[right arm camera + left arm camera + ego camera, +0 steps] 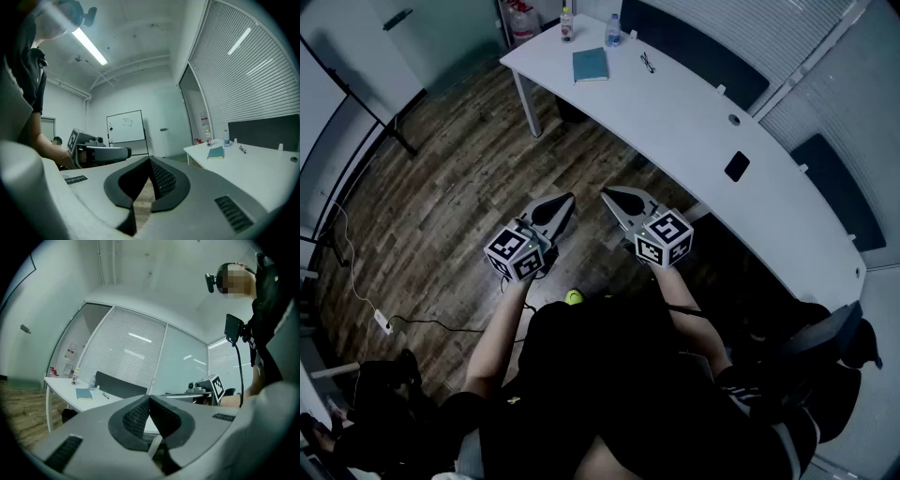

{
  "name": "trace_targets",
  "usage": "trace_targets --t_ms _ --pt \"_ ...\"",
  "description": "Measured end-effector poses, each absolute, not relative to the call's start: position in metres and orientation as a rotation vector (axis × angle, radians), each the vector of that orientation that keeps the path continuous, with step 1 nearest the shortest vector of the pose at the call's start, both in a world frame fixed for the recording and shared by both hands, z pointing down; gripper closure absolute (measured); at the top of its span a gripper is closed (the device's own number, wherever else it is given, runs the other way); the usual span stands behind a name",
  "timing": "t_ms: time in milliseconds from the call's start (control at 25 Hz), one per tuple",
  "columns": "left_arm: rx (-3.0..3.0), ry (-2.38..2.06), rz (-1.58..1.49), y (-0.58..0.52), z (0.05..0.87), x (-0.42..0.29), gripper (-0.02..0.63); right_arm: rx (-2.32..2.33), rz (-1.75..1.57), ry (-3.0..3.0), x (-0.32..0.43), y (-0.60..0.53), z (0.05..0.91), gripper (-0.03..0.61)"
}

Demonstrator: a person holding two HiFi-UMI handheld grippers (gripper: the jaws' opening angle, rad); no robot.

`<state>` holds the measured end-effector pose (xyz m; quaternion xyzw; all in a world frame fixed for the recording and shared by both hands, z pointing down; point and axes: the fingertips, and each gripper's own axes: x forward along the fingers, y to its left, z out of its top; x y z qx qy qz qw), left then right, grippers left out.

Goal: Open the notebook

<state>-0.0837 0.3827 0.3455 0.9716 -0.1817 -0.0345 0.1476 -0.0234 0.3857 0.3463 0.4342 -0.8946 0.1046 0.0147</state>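
Head view: the person stands on the wood floor point(441, 206), a little back from a long white tabletop point(694, 122). The left tongs point(570, 199) and right tongs point(605, 194) are held out side by side at waist height, tips close to each other, both over the floor and short of the tabletop's near edge. The notebook point(591, 65), teal, lies flat near the far end of the tabletop, well apart from both tongs. Two bottles point(567, 23) stand beyond it and glasses point(648, 62) lie just beside it.

Left gripper view: the left tongs point(149, 399) are closed, pads meeting, with nothing between them. The notebook point(84, 393) shows small and far off on the tabletop, cover down as far as can be told.

Right gripper view: the right tongs point(150, 161) are likewise closed on nothing. The notebook point(216, 152) sits far off to the right on the tabletop, and a whiteboard point(125, 126) stands at the back of the room.

Progress, as I judge it: nothing of the task is done yet. The notebook looks shut and untouched, and neither pair of tongs is near it. All of it is left: walking up to that end of the tabletop, opening the tongs, catching the cover's edge and swinging it over, likely with the other tongs steadying the book.
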Motion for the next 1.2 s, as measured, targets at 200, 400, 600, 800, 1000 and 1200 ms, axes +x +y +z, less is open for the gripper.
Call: trace_targets --t_ms 200,400,600,800,1000,1200 --pt "2.789 -0.516 -0.111 0.384 0.344 -0.083 0.609 1.342 0.343 -2.783 -0.025 0.386 0.348 0.564" --pt "2.786 -0.501 -0.113 0.385 0.346 -0.082 0.609 1.369 0.4 -2.796 -0.022 0.384 0.349 0.563" --pt "2.782 -0.493 -0.119 0.387 0.346 -0.086 0.609 1.367 0.405 -2.776 -0.027 0.385 0.351 0.563" --pt "2.781 -0.489 -0.124 0.387 0.348 -0.093 0.609 1.367 0.412 -2.767 -0.034 0.386 0.355 0.563" --pt "2.775 -0.481 -0.137 0.387 0.348 -0.1 0.609 1.372 0.423 -2.753 -0.042 0.386 0.358 0.563" --pt "2.77 -0.465 -0.147 0.386 0.349 -0.112 0.609 1.388 0.42 -2.734 -0.054 0.385 0.361 0.563"
